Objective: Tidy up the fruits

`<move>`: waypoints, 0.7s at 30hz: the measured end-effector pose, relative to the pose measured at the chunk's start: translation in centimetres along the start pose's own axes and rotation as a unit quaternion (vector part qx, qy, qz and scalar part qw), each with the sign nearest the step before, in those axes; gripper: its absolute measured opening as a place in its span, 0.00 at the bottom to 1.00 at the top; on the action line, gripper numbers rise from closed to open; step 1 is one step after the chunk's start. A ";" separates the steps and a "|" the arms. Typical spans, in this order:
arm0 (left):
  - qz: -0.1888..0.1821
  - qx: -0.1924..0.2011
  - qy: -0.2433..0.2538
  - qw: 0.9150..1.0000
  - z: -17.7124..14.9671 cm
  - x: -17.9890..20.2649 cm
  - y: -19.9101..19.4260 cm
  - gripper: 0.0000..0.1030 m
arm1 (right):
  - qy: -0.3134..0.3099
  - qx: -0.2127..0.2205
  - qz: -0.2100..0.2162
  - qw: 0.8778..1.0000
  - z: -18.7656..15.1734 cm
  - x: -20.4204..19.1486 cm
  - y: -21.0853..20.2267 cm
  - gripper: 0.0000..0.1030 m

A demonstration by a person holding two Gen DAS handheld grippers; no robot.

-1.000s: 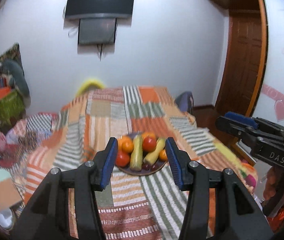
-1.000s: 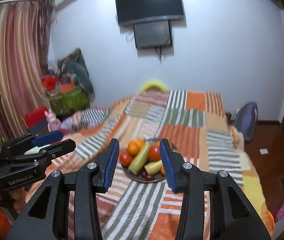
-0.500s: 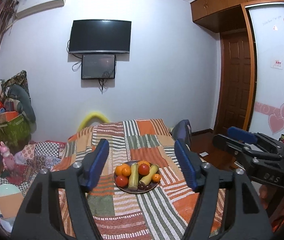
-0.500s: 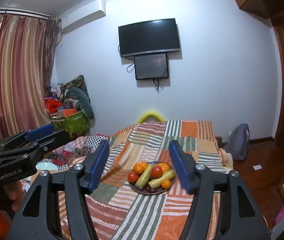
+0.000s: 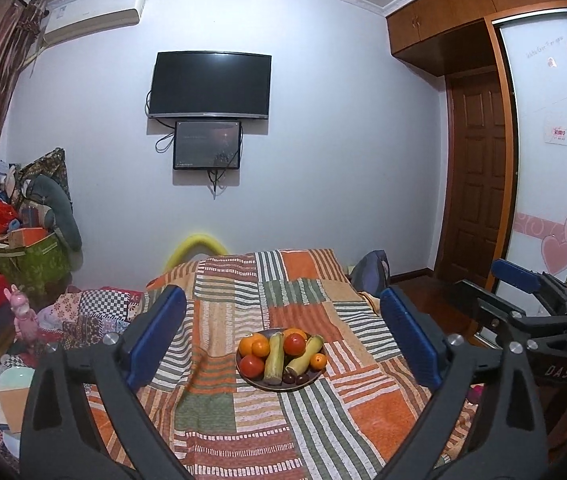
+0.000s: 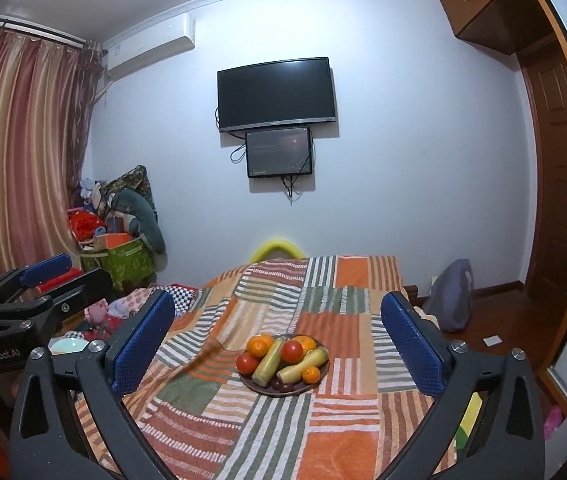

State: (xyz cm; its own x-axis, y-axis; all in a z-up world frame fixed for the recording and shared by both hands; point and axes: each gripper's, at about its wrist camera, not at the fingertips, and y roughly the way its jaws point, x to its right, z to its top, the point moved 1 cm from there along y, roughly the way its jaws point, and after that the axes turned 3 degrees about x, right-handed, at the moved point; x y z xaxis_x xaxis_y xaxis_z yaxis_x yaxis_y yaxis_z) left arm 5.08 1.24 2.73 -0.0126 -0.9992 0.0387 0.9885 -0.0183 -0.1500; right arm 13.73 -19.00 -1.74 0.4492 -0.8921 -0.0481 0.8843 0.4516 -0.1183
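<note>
A round dark brown plate (image 5: pixel 310 380) stands on a bed covered with a patchwork blanket (image 5: pixel 323 420) of orange, green and white striped squares. On the plate lie the fruits: two red tomatoes (image 5: pixel 252 365), several oranges (image 5: pixel 260 347), two long yellow-green pieces like corn cobs (image 5: pixel 274 360), and some small dark round fruits (image 5: pixel 295 378) at the near rim. All of them are packed close, touching each other. The plate is about in the middle of the blanket, well apart from both grippers.

The left gripper (image 5: pixel 281 344), black with blue pads (image 5: pixel 155 336), points over the bed toward the plate. Its jaws are opening and already stand wide apart, with nothing between them (the plate only appears in the gap, far behind). The right gripper (image 6: pixel 277 344), also black with blue pads (image 6: pixel 141 344), is in the same way: its jaws are opening, spread wide, and hold nothing. In the right wrist view the left gripper shows at the left edge, and in the left wrist view the right gripper (image 5: pixel 523 304) shows at the right edge, so the two are side by side.

On the far white wall hangs a black flat television (image 6: pixel 277 94) with a smaller dark screen (image 6: pixel 278 153) just below it. At the left are striped red curtains (image 6: pixel 15 152) and a pile of boxes and cloth things (image 6: pixel 119 240). A brown wooden door (image 5: pixel 477 176) is at the right.
</note>
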 end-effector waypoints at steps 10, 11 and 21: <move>0.001 0.008 0.002 1.000 0.0 -0.1 -0.6 0.97 | -0.002 0.003 -0.002 1.000 -0.1 -0.1 -0.7 1.00; 0.001 0.007 0.002 1.000 0.0 -0.1 -0.6 0.97 | -0.002 0.003 -0.002 1.000 -0.1 -0.1 -0.7 1.00; -0.003 0.008 0.002 1.000 -0.1 0.0 -0.7 0.97 | -0.004 0.003 -0.004 1.000 0.0 -0.2 -0.7 1.00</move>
State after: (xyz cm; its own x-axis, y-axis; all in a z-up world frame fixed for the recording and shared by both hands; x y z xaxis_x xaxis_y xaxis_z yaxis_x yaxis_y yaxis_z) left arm 4.39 1.22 2.75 -0.0182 -0.9992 0.0353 0.9907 -0.0228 -0.1342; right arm 13.00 -19.14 -1.67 0.4427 -0.8958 -0.0387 0.8888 0.4441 -0.1130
